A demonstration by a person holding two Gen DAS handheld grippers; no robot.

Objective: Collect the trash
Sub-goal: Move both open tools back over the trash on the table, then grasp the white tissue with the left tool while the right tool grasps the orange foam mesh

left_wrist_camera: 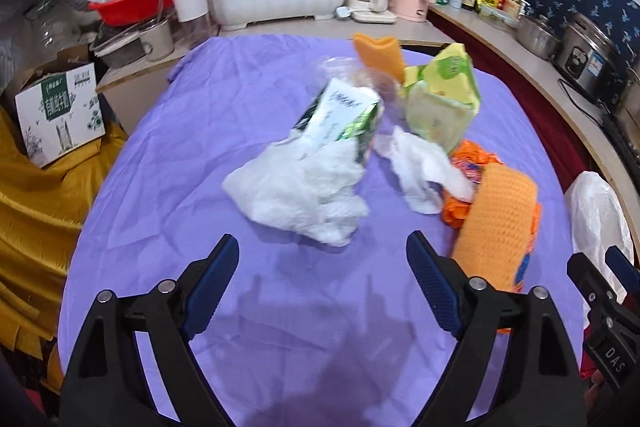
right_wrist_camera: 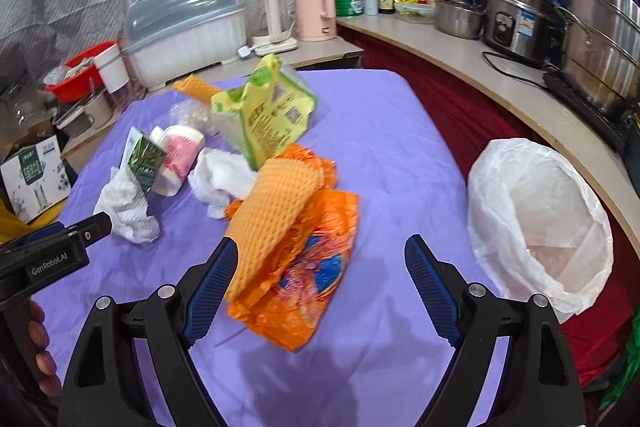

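Hovering over the near part of the purple-covered table point(left_wrist_camera: 168, 187), the left gripper point(left_wrist_camera: 322, 259) has its tongs spread wide with nothing between them, aimed at the crumpled white tissue point(left_wrist_camera: 304, 191) that lies just ahead; that reads as a line-up for a first pick; the right gripper point(right_wrist_camera: 320, 259) is equally wide and empty, with the orange foam net point(right_wrist_camera: 272, 211) and the orange wrapper point(right_wrist_camera: 304, 267) under it lying just ahead of its fingertips. The trash sits heaped toward the middle of the table: a green-and-white carton point(left_wrist_camera: 336, 115) propped on the tissue, a yellow-green packet point(right_wrist_camera: 268, 115) standing behind, a second tissue wad point(right_wrist_camera: 224, 179) between them. At the table's right edge a white plastic bag point(right_wrist_camera: 540, 227) gapes mouth-up, probably so scraps can be dropped in one-handed, well apart from the heap
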